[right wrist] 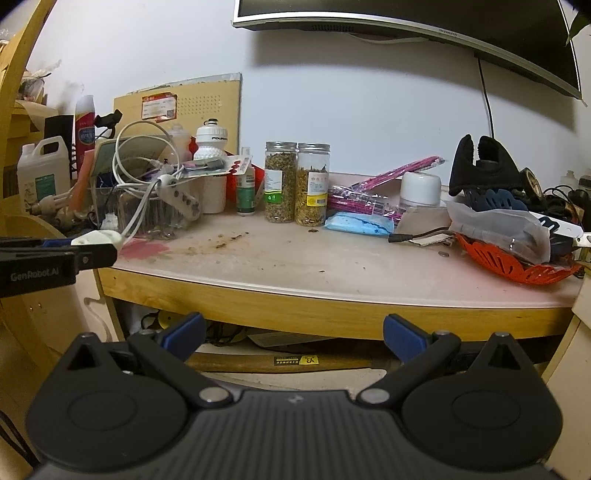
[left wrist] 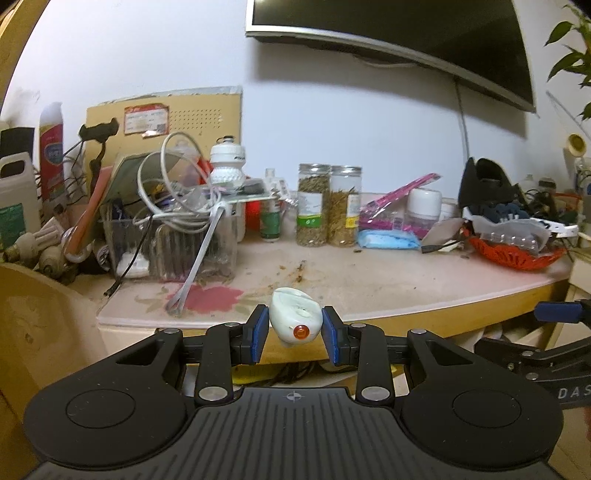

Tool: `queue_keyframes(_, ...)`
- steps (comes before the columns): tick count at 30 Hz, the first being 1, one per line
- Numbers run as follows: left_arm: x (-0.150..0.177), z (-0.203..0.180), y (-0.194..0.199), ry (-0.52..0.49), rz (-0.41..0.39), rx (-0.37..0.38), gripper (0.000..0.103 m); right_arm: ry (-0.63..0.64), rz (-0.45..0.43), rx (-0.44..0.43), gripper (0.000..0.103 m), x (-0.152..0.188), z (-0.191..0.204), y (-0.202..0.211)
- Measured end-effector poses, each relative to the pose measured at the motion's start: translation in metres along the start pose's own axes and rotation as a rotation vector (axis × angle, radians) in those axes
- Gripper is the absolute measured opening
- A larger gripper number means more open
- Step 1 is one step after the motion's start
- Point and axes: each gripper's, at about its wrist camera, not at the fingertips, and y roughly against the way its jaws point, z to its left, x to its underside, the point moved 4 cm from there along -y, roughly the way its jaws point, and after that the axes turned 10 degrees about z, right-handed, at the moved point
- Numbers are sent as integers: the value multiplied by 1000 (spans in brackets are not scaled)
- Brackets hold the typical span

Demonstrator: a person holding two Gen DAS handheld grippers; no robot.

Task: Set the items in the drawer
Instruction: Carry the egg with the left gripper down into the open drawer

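Two hand-held grippers are up before the cluttered tabletop [right wrist: 332,266]: my left hand-held gripper [left wrist: 294,334] is clamped on a small white plastic device [left wrist: 294,316] with an orange button, held just off the tabletop's front edge, while my right hand-held gripper [right wrist: 294,334] gapes wide and empty below that edge. I judge the device light, rigid and smooth-shelled, so the pads [left wrist: 260,334] belong on its flat sides. No drawer shows; the device's far end is hidden.

Dim, even indoor light is casting the television's [right wrist: 406,14] soft shadow below; fisheye edges are bending, slightly blurred.
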Motion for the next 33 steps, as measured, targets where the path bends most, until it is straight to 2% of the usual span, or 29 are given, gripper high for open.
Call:
queue_keyframes(6, 7, -3, -5, 1, 51, -90, 30, -9, 23, 10, 103, 3, -1, -4)
queue_keyframes(12, 18, 3, -9, 51, 96, -191, 30, -4, 35, 10, 103, 4, 1, -6)
queue_keyframes(14, 20, 6, -10, 74, 111, -204, 30, -3, 38, 9, 103, 5, 2, -7)
queue_keyframes(23, 23, 2, -13, 63, 134, -167, 30, 1, 49, 14, 103, 7, 1, -9)
queue_keyframes(28, 30, 4, -19, 81, 202, -144, 30, -4, 81, 12, 103, 10, 2, -14)
queue_keyframes(33, 39, 4, -28, 88, 289, -123, 30, -12, 161, -1, 103, 17, 1, -25)
